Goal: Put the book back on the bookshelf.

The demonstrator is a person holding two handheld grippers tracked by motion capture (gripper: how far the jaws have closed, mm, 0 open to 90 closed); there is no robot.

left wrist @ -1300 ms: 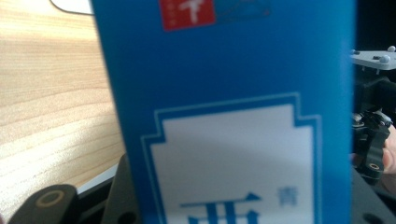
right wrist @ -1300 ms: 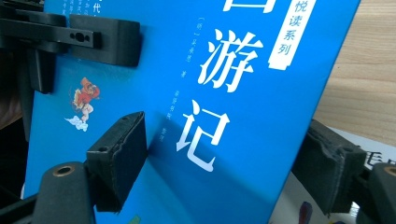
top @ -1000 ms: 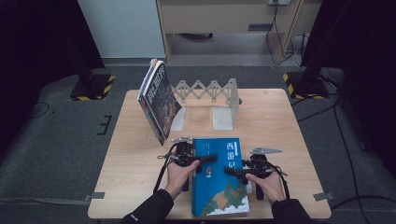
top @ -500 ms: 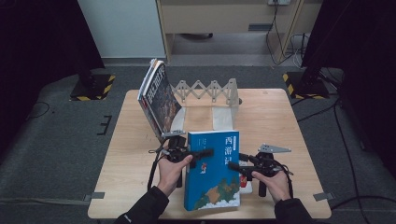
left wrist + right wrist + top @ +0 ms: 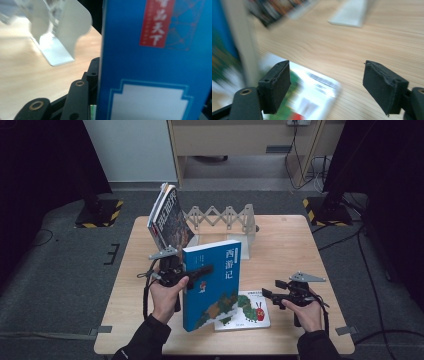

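High view: wooden table (image 5: 300,245) on grey carpet, dark surrounds. Left gripper (image 5: 192,272) clamped on blue book (image 5: 212,285), raised upright at table centre, cover reading 西游记. Right gripper (image 5: 270,296) jaws apart, recently widening, empty, just beside caterpillar picture book (image 5: 247,310) lying flat.

Wooden table (image 5: 290,245) on grey carpet (image 5: 60,270), dark curtains (image 5: 40,160) beside

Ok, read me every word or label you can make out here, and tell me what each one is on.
"西游记": white characters on the blue book cover, high view.
"品天下": white on the red label of that cover, left gripper view; a character above is cut off.
Leaning book: title too blurred.
Caterpillar picture book: print too small.
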